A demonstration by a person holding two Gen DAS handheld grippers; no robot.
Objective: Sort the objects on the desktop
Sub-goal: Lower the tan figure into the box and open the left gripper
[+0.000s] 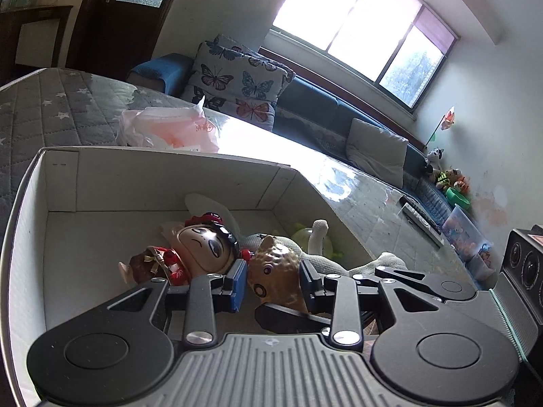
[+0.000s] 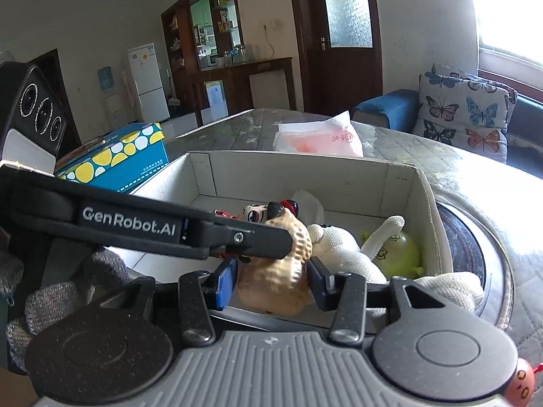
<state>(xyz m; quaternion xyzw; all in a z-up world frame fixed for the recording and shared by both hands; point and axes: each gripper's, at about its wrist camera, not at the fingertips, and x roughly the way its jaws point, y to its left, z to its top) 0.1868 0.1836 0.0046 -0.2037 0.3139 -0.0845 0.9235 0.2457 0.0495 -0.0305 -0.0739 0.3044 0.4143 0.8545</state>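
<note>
A tan peanut-shaped toy [image 1: 275, 271] hangs over the near end of a white cardboard box [image 1: 169, 183]. My left gripper [image 1: 273, 283] is shut on it, both pads touching its sides. In the right wrist view my right gripper [image 2: 271, 281] is shut on the lower lobe of the same peanut toy [image 2: 271, 288], and the left gripper's finger [image 2: 264, 237] crosses its upper lobe. Inside the box [image 2: 298, 176] lie a red-hatted doll [image 1: 203, 240], a white knitted plush [image 2: 339, 240] and a green toy [image 2: 400, 247].
A pink-white plastic bag [image 2: 319, 135] lies on the quilted table behind the box. A blue dotted carton [image 2: 118, 159] stands to the left. A sofa with a butterfly cushion [image 1: 237, 81] runs along the window. Remotes [image 1: 420, 217] lie at the table's right. A gloved hand [image 2: 51, 298] holds the left gripper.
</note>
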